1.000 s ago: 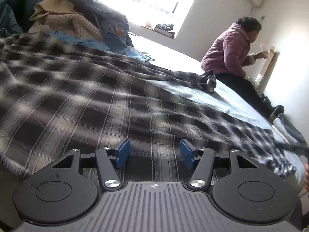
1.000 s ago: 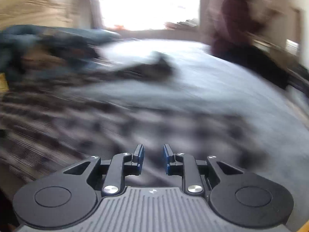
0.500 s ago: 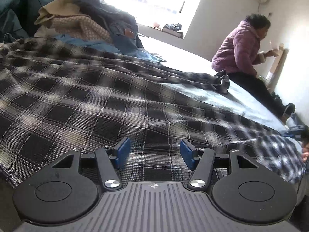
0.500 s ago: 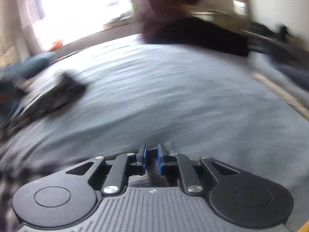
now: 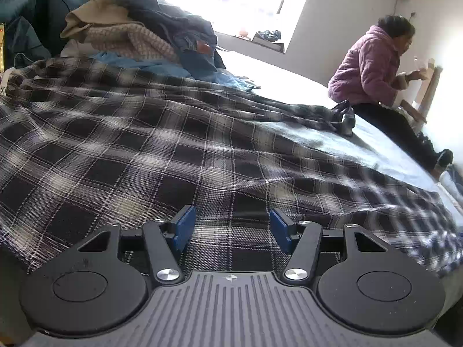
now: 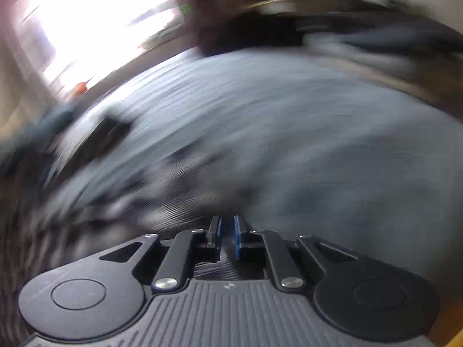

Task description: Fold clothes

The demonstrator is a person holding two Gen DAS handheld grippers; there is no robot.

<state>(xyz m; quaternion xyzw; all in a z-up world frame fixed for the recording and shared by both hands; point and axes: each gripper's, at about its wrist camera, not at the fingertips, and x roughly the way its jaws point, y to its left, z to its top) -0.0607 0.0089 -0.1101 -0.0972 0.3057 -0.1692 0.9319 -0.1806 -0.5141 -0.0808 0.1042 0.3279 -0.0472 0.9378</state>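
The left gripper [image 5: 231, 228] hovers with fingers spread wide, the plaid shirt [image 5: 150, 150] stretched across the bed ahead of and beneath them. The right gripper [image 6: 227, 238] is blurred, fingers nearly together with dark fabric glimpsed between them; whether it's pinched, I cannot tell.

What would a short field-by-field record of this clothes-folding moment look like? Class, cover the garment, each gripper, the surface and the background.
Garment: plaid shirt, dark with pale lines, spread across the bed
Left gripper: jaws wide apart, low over the near edge of the shirt, holding nothing
Right gripper: jaws nearly closed with striped cloth between them; view heavily blurred
Surface: grey bed sheet
Background: heap of unfolded clothes; seated person in a purple jacket at the far edge
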